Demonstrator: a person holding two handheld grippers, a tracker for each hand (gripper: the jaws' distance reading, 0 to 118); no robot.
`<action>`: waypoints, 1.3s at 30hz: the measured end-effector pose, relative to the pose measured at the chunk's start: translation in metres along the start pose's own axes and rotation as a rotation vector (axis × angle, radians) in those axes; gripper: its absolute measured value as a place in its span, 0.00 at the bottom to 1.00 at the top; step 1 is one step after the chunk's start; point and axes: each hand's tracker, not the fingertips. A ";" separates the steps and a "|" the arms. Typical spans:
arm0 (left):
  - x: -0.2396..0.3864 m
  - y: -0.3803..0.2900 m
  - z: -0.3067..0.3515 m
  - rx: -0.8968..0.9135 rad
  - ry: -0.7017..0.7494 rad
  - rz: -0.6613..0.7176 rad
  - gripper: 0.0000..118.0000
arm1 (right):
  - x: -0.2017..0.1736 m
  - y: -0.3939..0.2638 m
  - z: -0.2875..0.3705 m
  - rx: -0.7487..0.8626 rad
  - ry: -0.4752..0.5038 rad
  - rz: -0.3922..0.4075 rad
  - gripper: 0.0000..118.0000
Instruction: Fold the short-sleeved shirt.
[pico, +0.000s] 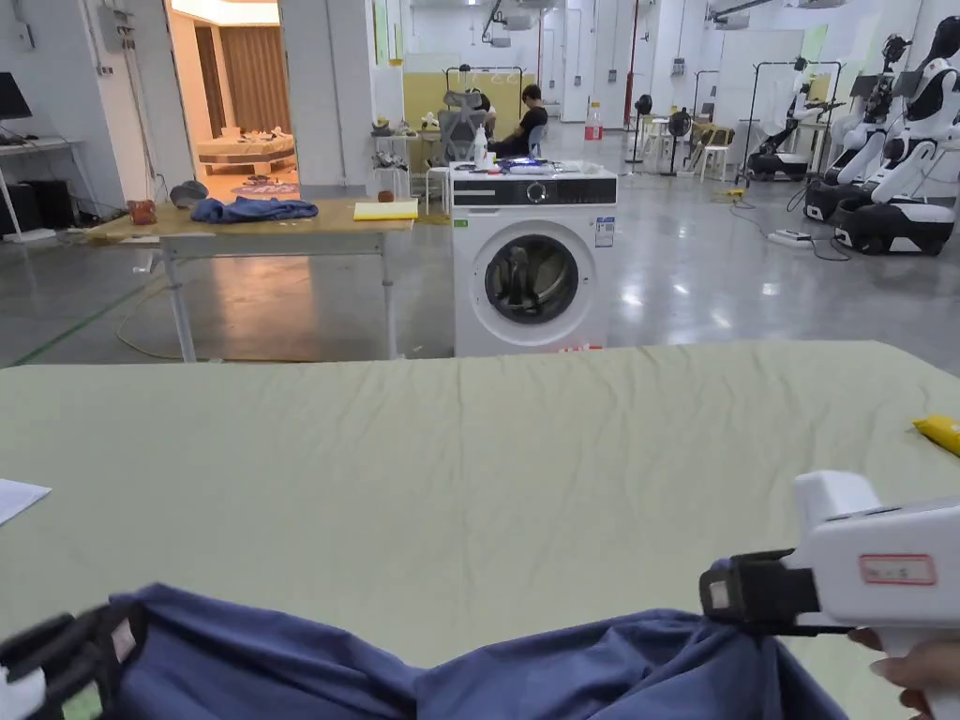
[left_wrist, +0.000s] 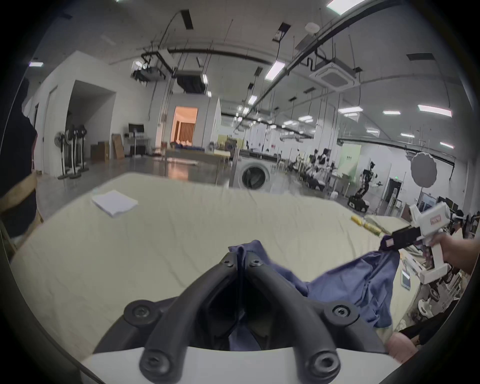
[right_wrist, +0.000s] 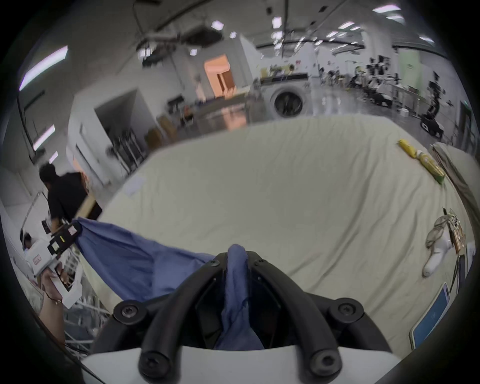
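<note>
**Blue shirt held up at the near edge of the bench, one hand-held gripper at each end**

The left hand-held gripper (left_wrist: 240, 261) is clenched on a bunched fold of the blue short-sleeved shirt (left_wrist: 363, 283); in the left gripper view both jaws meet tip to tip with cloth pressed between them and poking out past the tips. In the head view it sits at the lower left corner (pico: 103, 637), with cloth running from it.

The right hand-held gripper (right_wrist: 237, 256) grasps the other end of the shirt: in the right gripper view a rolled strip of blue cloth passes up between the jaws and shows above their tips. In the head view its black jaws (pico: 717, 592) pinch the cloth, and the person's hand (pico: 914, 670) holds the white handle.

The shirt (pico: 562, 670) hangs slack between the two grippers, sagging in the middle, over the near edge of the bench (pico: 469, 450). Whether its lower part touches the pale green cover cannot be told.

On the bench: a white sheet of paper (left_wrist: 114, 202) at far left, yellow packets (right_wrist: 420, 159) at far right, a white sock (right_wrist: 253, 259) and a tablet (right_wrist: 431, 317) near the right edge. Beyond the bench stands a washing machine (pico: 532, 267) with its door closed.
</note>
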 end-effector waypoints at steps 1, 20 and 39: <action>0.000 0.016 0.005 0.012 -0.009 -0.003 0.00 | 0.000 0.008 0.014 0.020 0.014 0.013 0.08; 0.018 0.207 -0.045 0.204 0.084 -0.067 0.00 | 0.003 0.184 0.081 0.330 -0.155 -0.063 0.08; -0.064 0.022 -0.074 -0.039 0.134 0.043 0.00 | 0.052 0.065 -0.114 0.109 -0.143 -0.091 0.08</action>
